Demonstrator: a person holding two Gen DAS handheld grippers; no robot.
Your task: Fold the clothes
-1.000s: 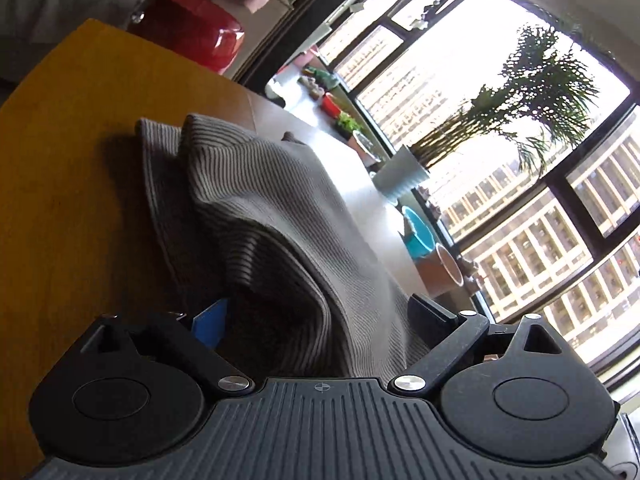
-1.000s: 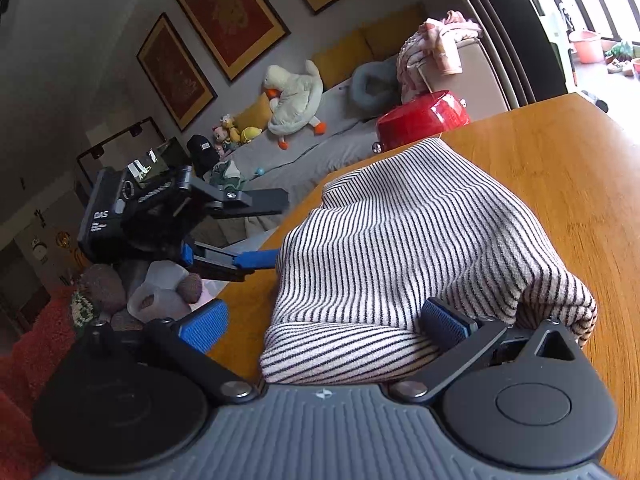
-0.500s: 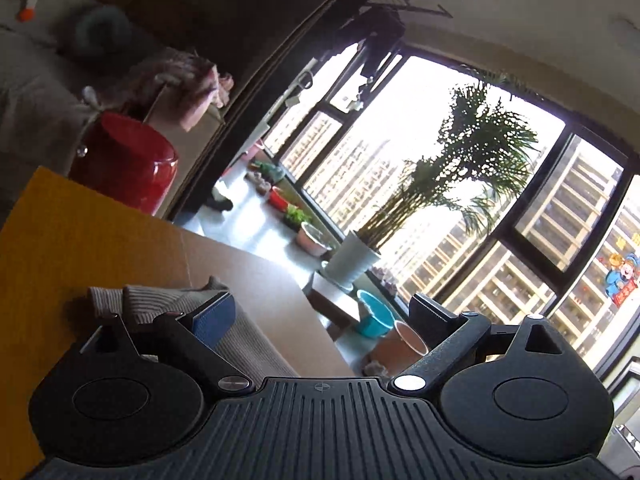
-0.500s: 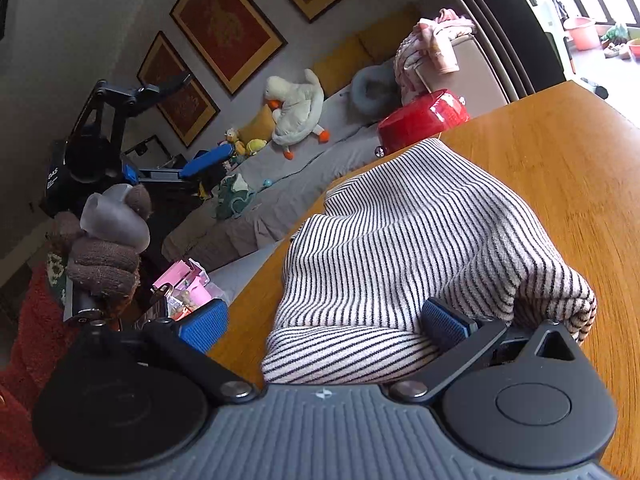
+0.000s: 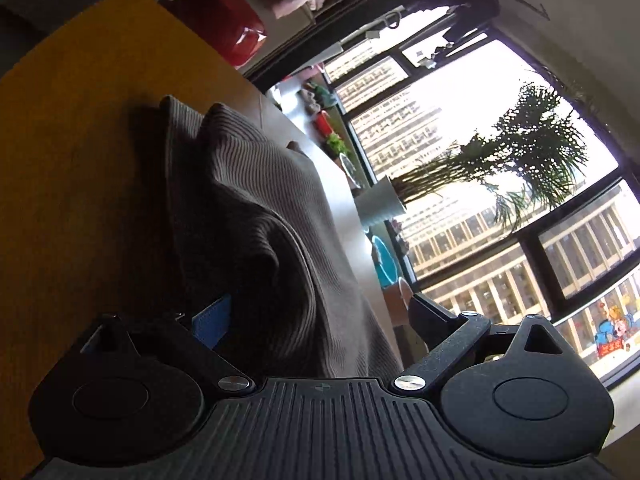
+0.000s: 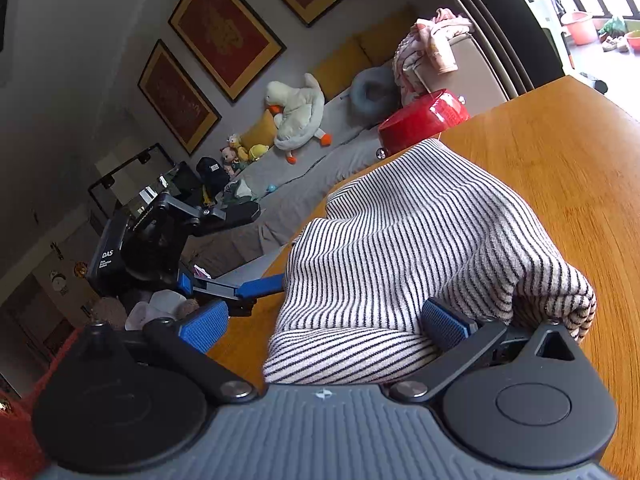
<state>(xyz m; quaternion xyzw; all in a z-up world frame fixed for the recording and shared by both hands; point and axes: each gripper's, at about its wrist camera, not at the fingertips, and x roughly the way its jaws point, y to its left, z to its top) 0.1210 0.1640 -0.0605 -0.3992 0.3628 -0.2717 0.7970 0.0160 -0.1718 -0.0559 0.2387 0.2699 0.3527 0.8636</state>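
We have a striped knit garment (image 6: 404, 248) lying bunched and partly folded on the wooden counter (image 6: 560, 168), close to its near edge. It looks soft and light, a ribbed knit that sags and rolls over itself instead of holding a crease, so we judge it will drape and slip out of shape if lifted by one point only. The best places to take hold seem to be the doubled edges and corners, pinching through both layers, one side for each hand.

Our right gripper (image 6: 324, 322) stands wide open over the near fold, one blue pad buried against the cloth, the other clear of it on the far side; nothing is pinched. Our left gripper (image 5: 316, 312) also stands open, with a hump of the garment (image 5: 256, 216) rising between its fingers (image 5: 212, 320), and we cannot see either pad pressing on it. Its jaws have just been opening wider.

Against the frame half a second back, the left view has dropped from the window (image 5: 480, 128) and potted palm (image 5: 520, 160) to the cloth again, much as it stood a second ago. The right view is nearly unchanged, though the left gripper (image 6: 244, 286) in it has come down to the garment's edge.
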